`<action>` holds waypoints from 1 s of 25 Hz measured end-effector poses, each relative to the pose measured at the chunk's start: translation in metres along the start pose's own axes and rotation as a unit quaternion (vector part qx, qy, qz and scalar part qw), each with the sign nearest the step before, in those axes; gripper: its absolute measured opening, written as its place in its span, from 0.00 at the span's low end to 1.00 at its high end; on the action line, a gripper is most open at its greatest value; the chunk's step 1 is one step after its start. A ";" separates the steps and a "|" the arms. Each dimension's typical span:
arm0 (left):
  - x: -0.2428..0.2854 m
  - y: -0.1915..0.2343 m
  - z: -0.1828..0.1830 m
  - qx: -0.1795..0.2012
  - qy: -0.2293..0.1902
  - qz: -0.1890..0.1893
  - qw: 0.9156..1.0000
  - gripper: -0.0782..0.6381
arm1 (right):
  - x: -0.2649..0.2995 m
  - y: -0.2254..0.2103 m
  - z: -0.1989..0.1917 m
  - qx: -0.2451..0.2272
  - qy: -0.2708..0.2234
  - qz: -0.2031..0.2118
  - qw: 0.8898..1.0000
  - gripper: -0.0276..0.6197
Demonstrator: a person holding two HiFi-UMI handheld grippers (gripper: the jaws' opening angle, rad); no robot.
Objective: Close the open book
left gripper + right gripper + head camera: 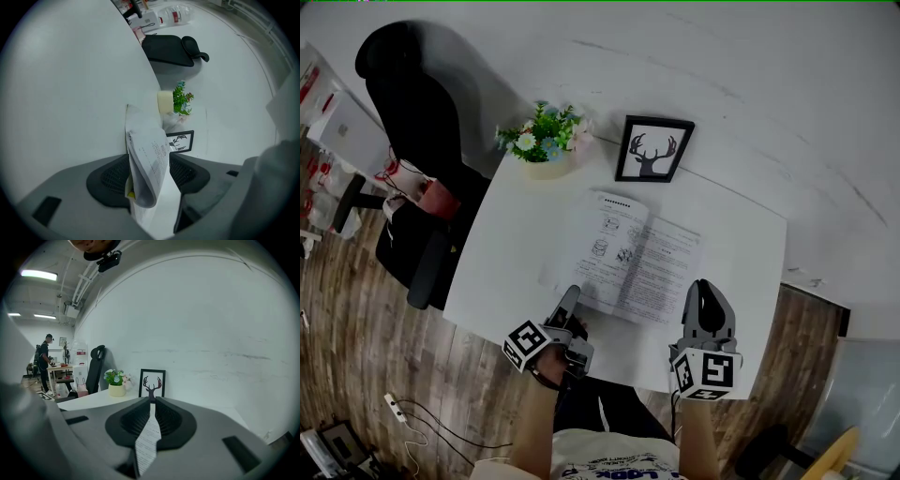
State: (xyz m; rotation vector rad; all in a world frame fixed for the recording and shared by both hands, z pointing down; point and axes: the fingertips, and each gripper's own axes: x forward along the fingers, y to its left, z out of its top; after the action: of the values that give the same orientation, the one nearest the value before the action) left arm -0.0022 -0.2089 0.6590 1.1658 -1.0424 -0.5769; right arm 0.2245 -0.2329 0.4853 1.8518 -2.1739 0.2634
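The open book [633, 258] lies flat in the middle of the white table [516, 253], its printed pages facing up. My left gripper [570, 302] is at the book's near left corner. In the left gripper view a curled bunch of pages [150, 159] fills the gap between the jaws, and the gripper [149, 180] is shut on it. My right gripper [700, 292] is at the book's near right edge. In the right gripper view a thin strip of printed page [147, 439] runs between the almost touching jaws, so that gripper [153, 416] is shut on the page edge.
A potted plant [546, 141] and a framed deer picture [652, 148] stand at the table's far edge against the white wall. A black office chair [417, 112] is left of the table. A person [44, 362] stands far off at another desk.
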 end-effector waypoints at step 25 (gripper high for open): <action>0.004 -0.017 0.015 0.077 -0.032 -0.021 0.996 0.18 | -0.001 -0.013 0.000 0.001 0.000 0.002 1.000 0.09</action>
State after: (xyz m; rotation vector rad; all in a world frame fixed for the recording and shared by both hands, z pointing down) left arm -0.0115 -0.2245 0.6454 1.3147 -1.1347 -0.5781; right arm 0.2373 -0.2339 0.4847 1.8483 -2.1793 0.2671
